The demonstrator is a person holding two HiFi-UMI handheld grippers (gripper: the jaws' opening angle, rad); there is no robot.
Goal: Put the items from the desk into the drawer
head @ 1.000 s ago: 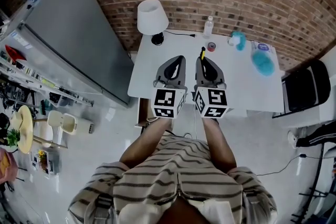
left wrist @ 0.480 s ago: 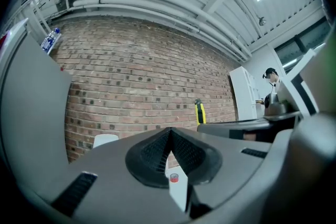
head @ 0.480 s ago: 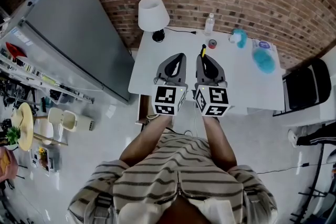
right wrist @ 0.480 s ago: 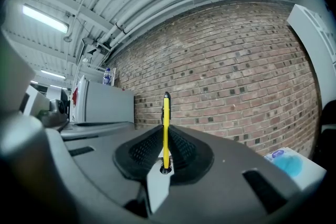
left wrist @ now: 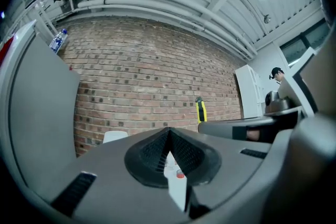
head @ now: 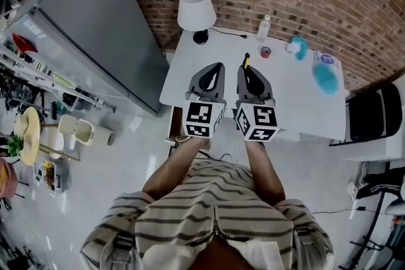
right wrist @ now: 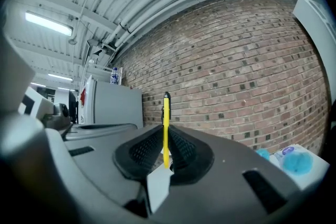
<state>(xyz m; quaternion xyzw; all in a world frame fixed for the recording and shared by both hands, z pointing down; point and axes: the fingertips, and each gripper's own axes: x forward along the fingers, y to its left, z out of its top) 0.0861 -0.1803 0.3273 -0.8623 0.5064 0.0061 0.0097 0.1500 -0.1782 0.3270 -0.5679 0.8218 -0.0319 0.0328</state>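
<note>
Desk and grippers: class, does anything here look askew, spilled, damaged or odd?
Nothing is spilled or tipped: the lamp and bottle stand upright on the desk. The one oddity is the yellow pen, pinched near its end by the right gripper and sticking far out of it.

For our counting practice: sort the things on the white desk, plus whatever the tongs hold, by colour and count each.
White: 1, the lamp
Clear: 1, the bottle
Red: 1, the small round thing
Blue: 2, the small blue thing and the fluffy blue thing
Yellow: 1, the pen in the right tongs
Total: 6
</note>
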